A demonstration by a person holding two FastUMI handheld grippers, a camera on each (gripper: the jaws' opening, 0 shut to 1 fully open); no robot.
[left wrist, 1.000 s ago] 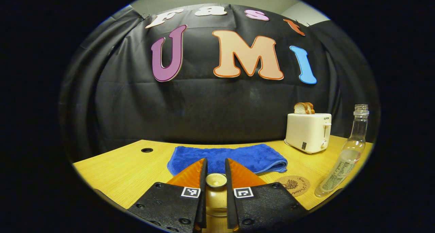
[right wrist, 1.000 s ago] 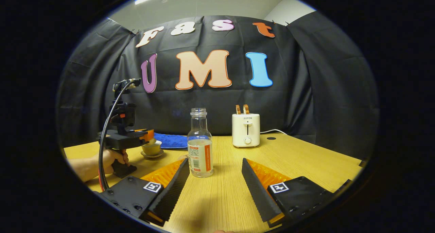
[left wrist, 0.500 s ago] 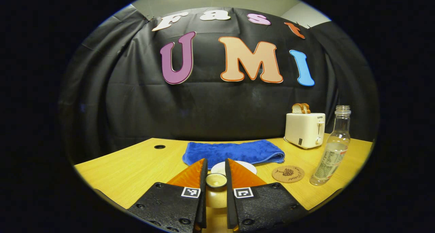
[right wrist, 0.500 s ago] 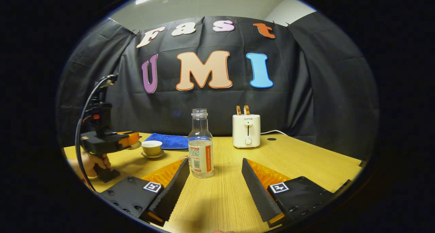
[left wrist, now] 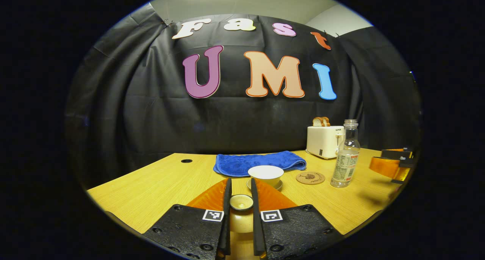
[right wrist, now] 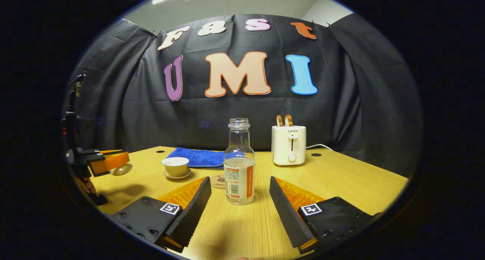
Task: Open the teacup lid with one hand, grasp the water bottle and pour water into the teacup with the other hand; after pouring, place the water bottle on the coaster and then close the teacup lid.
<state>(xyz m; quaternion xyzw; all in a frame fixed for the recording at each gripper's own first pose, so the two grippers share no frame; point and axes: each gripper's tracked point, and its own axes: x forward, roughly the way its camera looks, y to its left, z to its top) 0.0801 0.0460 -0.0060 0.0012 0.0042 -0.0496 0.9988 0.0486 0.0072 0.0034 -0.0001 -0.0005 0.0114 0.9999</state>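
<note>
Nearest in the left gripper view, the left gripper (left wrist: pixel 241 199) has both fingers pressed on the knob of the teacup lid (left wrist: pixel 241 214), held up off the table (left wrist: pixel 151 188); the right gripper view shows that lid hanging under the gripper at the far left, clear of the wood. Just beyond, the uncovered teacup (left wrist: pixel 266 174) sits on its saucer, mouth up. To its right lies the round coaster (left wrist: pixel 310 177), flat and bare, and right of that, just beside it, the water bottle (left wrist: pixel 344 154) stands upright, long axis vertical, its uncapped neck pointing at the ceiling, partly filled.

In the right gripper view, the right gripper (right wrist: pixel 240 199) has its fingers spread wide apart, low over the table, with the bottle standing just past the gap between them, untouched. Farther back lie a folded blue towel (left wrist: pixel 261 162) and a white toaster (right wrist: pixel 288 144) with bread in its slots.
</note>
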